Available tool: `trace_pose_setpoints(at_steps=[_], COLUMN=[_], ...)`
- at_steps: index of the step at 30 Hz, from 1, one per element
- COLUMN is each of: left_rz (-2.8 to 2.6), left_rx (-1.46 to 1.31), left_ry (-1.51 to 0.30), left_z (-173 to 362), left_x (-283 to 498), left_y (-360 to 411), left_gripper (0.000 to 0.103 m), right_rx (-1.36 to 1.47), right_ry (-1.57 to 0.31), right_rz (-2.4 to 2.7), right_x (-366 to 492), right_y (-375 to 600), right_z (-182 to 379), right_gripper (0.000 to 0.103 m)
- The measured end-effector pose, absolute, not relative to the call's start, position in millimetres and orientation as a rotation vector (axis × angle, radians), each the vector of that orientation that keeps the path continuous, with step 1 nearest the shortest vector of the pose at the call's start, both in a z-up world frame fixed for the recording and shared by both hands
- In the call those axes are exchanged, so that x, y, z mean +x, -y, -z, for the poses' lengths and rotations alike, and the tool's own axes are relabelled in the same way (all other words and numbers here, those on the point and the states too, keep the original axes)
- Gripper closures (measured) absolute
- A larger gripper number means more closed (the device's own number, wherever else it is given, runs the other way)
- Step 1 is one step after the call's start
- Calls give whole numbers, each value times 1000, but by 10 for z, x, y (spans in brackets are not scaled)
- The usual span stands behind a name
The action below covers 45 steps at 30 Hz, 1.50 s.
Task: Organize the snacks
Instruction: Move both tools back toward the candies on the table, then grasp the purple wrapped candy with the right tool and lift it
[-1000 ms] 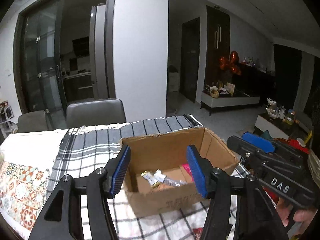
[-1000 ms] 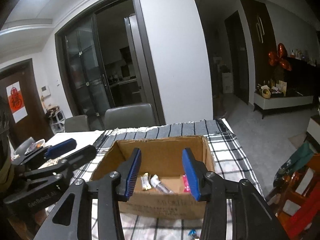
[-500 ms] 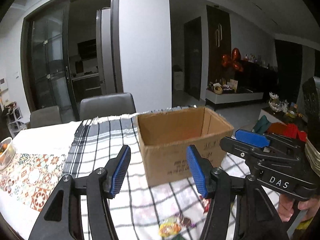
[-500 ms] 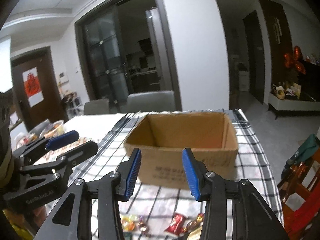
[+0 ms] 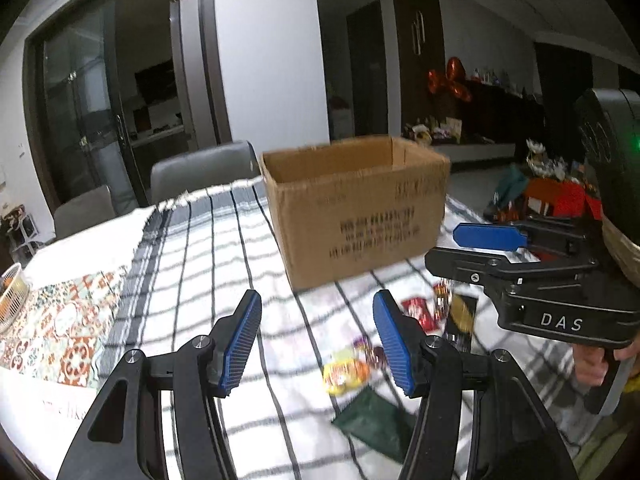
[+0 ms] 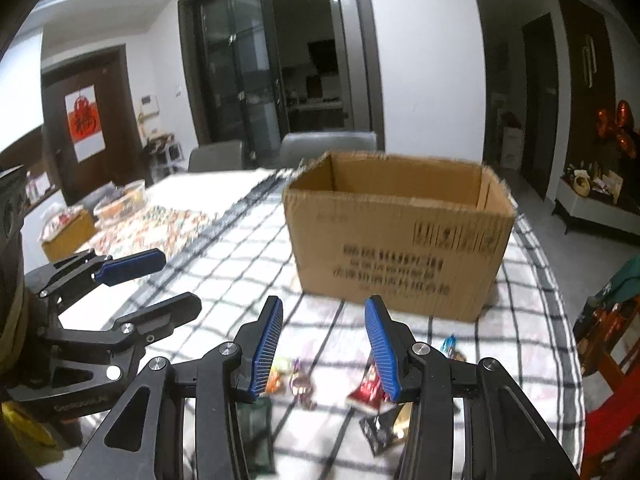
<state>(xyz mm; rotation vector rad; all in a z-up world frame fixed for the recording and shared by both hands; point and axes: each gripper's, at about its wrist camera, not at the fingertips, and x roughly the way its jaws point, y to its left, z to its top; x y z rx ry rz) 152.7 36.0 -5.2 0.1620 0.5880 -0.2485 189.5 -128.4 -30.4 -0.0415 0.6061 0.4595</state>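
Observation:
An open brown cardboard box (image 5: 356, 216) (image 6: 400, 236) stands on the black-and-white checked cloth (image 5: 208, 248). Loose snacks lie on the cloth in front of it: a yellow packet (image 5: 344, 372), a dark green packet (image 5: 376, 420) (image 6: 254, 432), a red packet (image 5: 416, 312) (image 6: 366, 392) and a black-and-gold packet (image 5: 460, 320). My left gripper (image 5: 316, 320) (image 6: 152, 284) hangs open over the cloth left of the snacks, with nothing between its blue pads. My right gripper (image 6: 322, 320) (image 5: 480, 250) is open above the red packet and a purple candy (image 6: 302, 380), holding nothing. The inside of the box is hidden.
Grey chairs (image 5: 200, 172) stand behind the table. A patterned cloth (image 5: 60, 328) and a wire basket (image 5: 10, 296) lie at the left. A small box with food tubs (image 6: 68, 232) sits at the far left. The table's edge (image 6: 560, 320) runs on the right.
Both grippers sank and drew back from above the box. Its inside with snacks has gone out of sight, and the loose snacks on the cloth have come into view.

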Motion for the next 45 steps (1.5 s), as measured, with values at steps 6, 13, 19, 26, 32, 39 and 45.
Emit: trace_pose_setpoints(at_steps=[6,13,19,26,32,39,45], left_rz=[290,376,435,485,498,493,474], left_rx=[173,189,172,178,177,175,163], left_ry=[-671,-773,-837,-883,-904,-904,-901], left_z=[345,632,813,968,1057,1100,1121], left_x=[1552,1704,1830,1948,2049,2100,2120], left_y=[-386,-363,-377,-346,-311,-281,-272], left_gripper=[51,55,57,58,60,63,66], right_rx=[-77,-125,-156,-198,-196,-175,-162], right_ry=[-706,-788,-858,-885,-913,-938,-943], right_rz=[-519,-557,-594,-616,-633,-640,-640], right_x=[1907,2021,2159,2286,2383,2448,2452], right_y=[1155,1025,915,835,804,806,791], right_z=[586,862,1075,1211,1281,1367,1403], right_gripper=[59,59,60,64,69,73,80])
